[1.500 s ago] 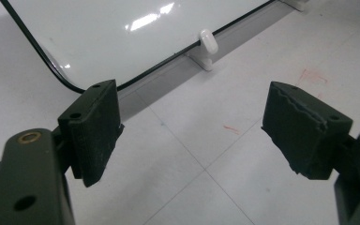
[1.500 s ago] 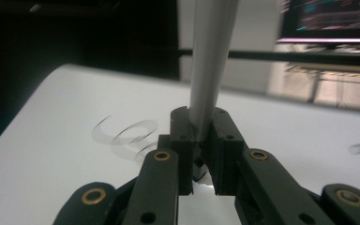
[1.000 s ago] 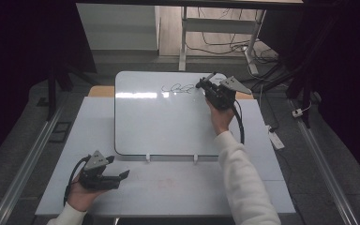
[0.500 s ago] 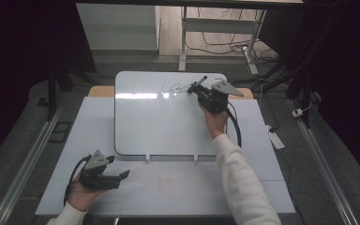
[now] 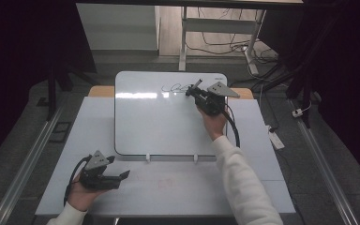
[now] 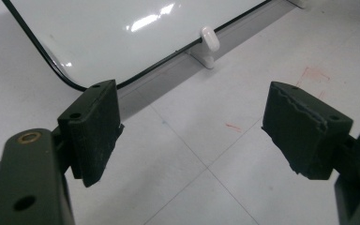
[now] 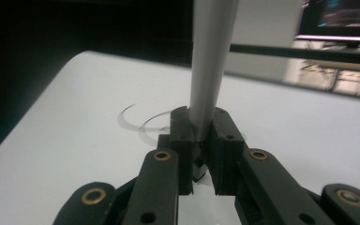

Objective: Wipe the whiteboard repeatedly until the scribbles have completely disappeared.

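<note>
A white board (image 5: 168,122) lies on the pale table (image 5: 98,117). Near its top edge my right gripper (image 5: 193,92) is shut on a grey marker (image 5: 195,86), whose tip meets the board beside a dark scribble (image 5: 174,87). In the right gripper view the marker (image 7: 211,61) rises between the pads of my right gripper (image 7: 200,140), with curved pen lines (image 7: 140,123) just behind. My left gripper (image 5: 122,176) rests on the table at the front left, held by a hand. Its jaws stand wide apart over bare table in the left gripper view (image 6: 192,126), with the board's corner (image 6: 122,33) ahead.
Two white clips (image 5: 147,158) (image 5: 195,158) hold the board's near edge; one clip (image 6: 209,42) lies ahead of the left jaws. Faint red marks (image 5: 161,183) stain the table. Metal rails run along both sides, and a power strip (image 5: 274,138) lies on the floor at right.
My right gripper has shifted a little to the left along the top of the board, with the marker still in it. The left gripper has stayed put.
</note>
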Demonstrator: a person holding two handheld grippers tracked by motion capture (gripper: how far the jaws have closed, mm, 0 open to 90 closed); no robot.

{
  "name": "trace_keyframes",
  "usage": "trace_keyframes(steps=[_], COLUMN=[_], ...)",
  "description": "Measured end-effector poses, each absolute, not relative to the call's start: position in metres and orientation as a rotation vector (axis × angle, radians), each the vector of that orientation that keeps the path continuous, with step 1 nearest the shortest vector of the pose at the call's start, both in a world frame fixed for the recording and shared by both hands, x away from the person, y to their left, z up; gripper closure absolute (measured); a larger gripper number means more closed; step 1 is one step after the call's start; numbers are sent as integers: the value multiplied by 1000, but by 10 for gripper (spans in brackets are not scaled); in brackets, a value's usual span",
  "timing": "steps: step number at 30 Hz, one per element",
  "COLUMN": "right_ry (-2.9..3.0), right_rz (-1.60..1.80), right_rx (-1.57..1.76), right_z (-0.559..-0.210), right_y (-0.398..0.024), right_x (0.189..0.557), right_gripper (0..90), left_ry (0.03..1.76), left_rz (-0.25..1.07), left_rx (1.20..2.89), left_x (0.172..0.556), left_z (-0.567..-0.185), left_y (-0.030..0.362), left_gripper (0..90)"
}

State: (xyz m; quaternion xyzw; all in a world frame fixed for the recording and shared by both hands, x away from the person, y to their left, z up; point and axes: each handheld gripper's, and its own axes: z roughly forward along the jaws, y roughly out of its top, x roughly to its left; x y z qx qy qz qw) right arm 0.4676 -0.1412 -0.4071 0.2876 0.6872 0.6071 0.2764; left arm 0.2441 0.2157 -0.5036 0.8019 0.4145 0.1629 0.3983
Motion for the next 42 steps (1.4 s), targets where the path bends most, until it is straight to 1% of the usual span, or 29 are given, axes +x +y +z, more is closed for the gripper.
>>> trace_keyframes(steps=[4, 9, 17, 21, 25, 31, 37, 42], right_ry=[1782, 1853, 1712, 1745, 1821, 1719, 1850, 1737], right_rz=[1645, 1603, 1672, 1713, 1655, 1681, 1640, 1663], right_rx=[843, 773, 873, 874, 800, 882, 770, 868], right_z=[-402, -409, -396, -402, -403, -396, -407, -395], right_y=[-152, -143, -160, -153, -141, -154, -138, -152], right_x=[475, 463, 483, 482, 475, 486, 470, 485], right_gripper=[807, 807, 807, 807, 808, 807, 807, 807], left_ry=[1051, 1050, 1054, 1053, 1054, 1054, 1054, 1057], left_rz=[413, 410, 409, 409, 410, 410, 413, 412], left_rx=[2024, 2033, 2028, 2029, 2029, 2026, 2027, 2022], left_x=[244, 246, 245, 245, 245, 245, 245, 245], left_z=[-503, -504, -504, -504, -504, -504, -504, -504], left_y=[217, 216, 217, 217, 217, 218, 218, 218], left_gripper=[204, 203, 203, 203, 203, 203, 203, 203])
